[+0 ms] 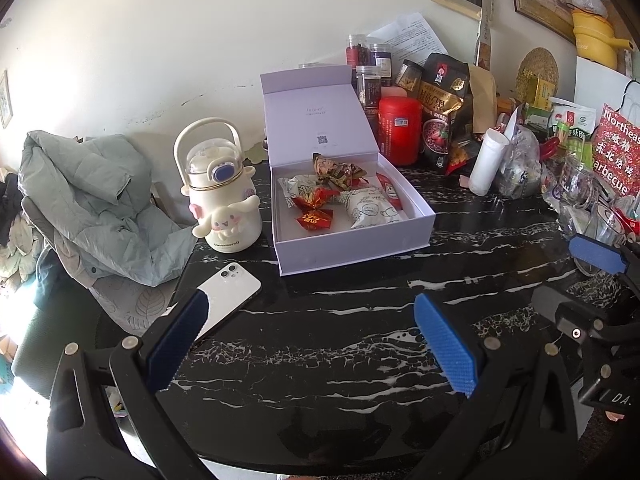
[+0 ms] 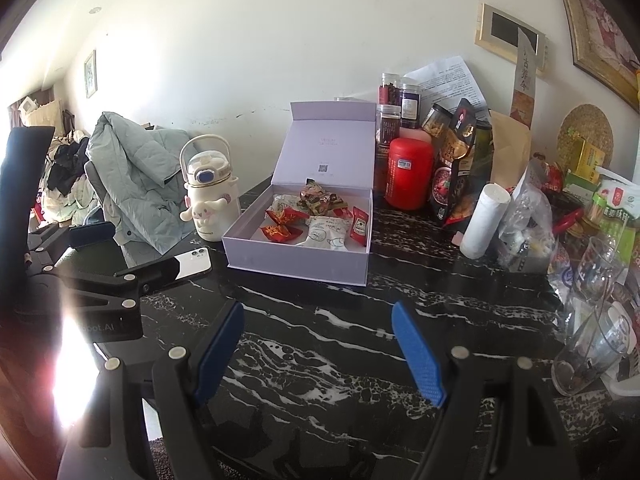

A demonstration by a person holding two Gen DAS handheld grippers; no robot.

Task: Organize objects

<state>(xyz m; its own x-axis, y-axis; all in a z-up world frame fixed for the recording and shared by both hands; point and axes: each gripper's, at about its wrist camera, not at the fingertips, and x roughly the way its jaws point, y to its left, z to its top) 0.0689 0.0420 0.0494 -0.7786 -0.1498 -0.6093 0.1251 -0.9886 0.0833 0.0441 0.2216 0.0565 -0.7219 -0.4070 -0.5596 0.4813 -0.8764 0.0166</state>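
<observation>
An open lilac gift box (image 1: 352, 246) (image 2: 296, 260) stands on the black marble table (image 1: 340, 340) (image 2: 320, 340), lid up against the back. Inside lie several wrapped snacks: red candies (image 1: 314, 216) (image 2: 280, 232), white packets (image 1: 370, 210) (image 2: 322, 234), a red sauce sachet (image 1: 390, 190) (image 2: 359, 226) and a brown wrapped bundle (image 1: 336, 170) (image 2: 318, 198). My left gripper (image 1: 312, 344) is open and empty above the table in front of the box. My right gripper (image 2: 318, 354) is open and empty, also short of the box.
A white cartoon water bottle (image 1: 218, 200) (image 2: 208, 200) and a white phone (image 1: 230, 290) (image 2: 192, 262) lie left of the box. A red canister (image 1: 400, 130) (image 2: 408, 174), jars, snack bags, a white tube (image 1: 488, 162) (image 2: 484, 220) and glasses (image 2: 592, 344) crowd the right. A green jacket (image 1: 92, 200) hangs left.
</observation>
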